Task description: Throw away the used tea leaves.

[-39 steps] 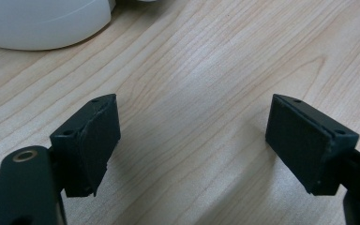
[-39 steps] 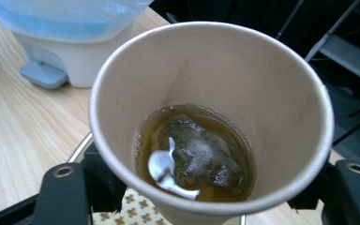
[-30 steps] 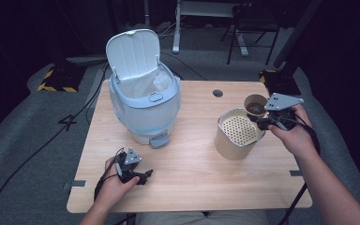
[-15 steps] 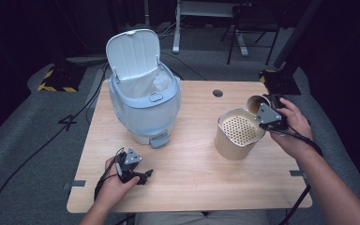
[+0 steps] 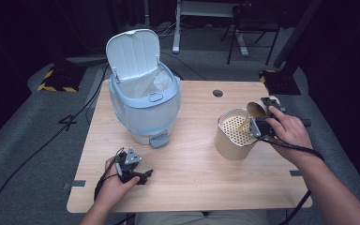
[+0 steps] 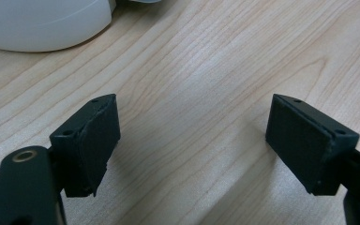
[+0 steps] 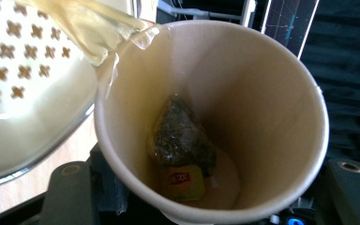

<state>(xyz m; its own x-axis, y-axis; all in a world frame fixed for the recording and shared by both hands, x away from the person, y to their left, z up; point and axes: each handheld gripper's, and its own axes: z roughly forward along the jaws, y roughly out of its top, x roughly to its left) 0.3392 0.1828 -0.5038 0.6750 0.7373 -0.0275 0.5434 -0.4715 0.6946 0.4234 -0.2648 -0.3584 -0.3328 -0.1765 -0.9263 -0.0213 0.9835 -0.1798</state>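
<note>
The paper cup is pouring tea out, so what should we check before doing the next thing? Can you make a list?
1. Right claw grips the paper cup: ok; its jaws have just been closing on it.
2. Tea stream lands on the holed lid of the round container: ok.
3. Tea bag stays inside the cup: ok, lying near its bottom with its yellow tag.
4. Cup emptied: cannot tell, tea is running over the rim.
5. Left claw free: ok, open over the table.
6. Bin lid open: ok.
</note>
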